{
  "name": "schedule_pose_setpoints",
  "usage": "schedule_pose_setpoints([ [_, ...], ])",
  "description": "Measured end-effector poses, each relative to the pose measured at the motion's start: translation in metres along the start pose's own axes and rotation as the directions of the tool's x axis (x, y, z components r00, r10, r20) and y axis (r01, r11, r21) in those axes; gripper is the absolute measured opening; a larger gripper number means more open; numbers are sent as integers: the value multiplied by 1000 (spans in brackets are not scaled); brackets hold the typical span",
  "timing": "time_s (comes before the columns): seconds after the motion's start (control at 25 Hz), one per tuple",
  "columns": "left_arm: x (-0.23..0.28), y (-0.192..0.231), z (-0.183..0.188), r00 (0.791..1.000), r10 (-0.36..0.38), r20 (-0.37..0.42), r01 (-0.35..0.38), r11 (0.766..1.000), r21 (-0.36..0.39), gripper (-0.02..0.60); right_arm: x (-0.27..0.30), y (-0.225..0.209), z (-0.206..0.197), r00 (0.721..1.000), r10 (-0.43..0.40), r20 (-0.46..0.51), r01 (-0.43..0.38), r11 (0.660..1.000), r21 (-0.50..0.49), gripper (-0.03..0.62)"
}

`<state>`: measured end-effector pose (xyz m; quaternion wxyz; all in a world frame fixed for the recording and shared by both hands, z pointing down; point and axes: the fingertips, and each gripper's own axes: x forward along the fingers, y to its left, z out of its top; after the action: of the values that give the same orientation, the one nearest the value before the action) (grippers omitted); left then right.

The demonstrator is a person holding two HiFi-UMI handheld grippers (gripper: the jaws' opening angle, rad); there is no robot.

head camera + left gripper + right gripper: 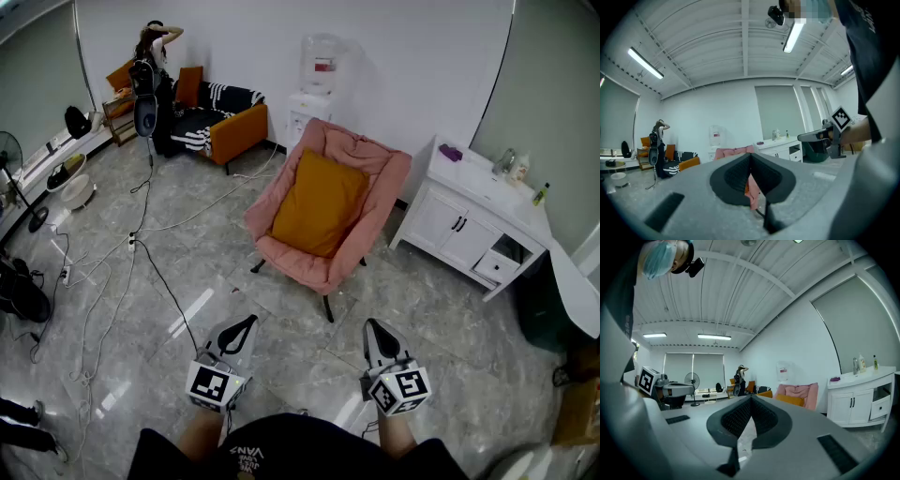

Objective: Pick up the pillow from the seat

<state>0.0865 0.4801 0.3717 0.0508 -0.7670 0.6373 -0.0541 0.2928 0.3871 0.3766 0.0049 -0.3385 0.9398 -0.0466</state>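
An orange pillow (319,202) leans against the back of a pink lounge chair (377,192) in the middle of the room. Both grippers are held low in front of the person, well short of the chair. My left gripper (246,323) is shut with nothing in it, its tip aimed toward the chair. My right gripper (373,326) is also shut and empty. In the right gripper view the pillow (790,400) and the chair (802,393) appear far off, right of the jaws. In the left gripper view the pink chair (733,153) shows just above the closed jaws.
White cabinet (466,217) stands right of the chair, a water dispenser (314,89) behind it. An orange sofa (223,122) and a standing person (155,80) are at the back left. Cables (141,253) trail over the marble floor. A fan (14,178) stands far left.
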Motion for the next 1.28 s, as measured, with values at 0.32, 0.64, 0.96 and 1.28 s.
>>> schedule_pose_setpoints([
  [0.32, 6, -21, -6, 1000, 10, -24, -10, 999, -35, 18, -10, -15, -3, 1000, 14, -7, -14, 999, 31, 0],
  [0.64, 26, -46, -23, 999, -18, -32, 15, 995, -94, 25, -11, -33, -7, 996, 87, 13, -87, 993, 82, 2],
  [0.96, 50, -18, -41, 995, -54, -82, 42, 988, -148, 230, 30, -45, -20, 997, 67, -26, -64, 992, 112, 146],
  [1.28, 78, 58, -52, 994, -89, -65, 78, 985, -151, 230, 108, -30, -19, 999, 34, -36, -30, 994, 105, 183],
])
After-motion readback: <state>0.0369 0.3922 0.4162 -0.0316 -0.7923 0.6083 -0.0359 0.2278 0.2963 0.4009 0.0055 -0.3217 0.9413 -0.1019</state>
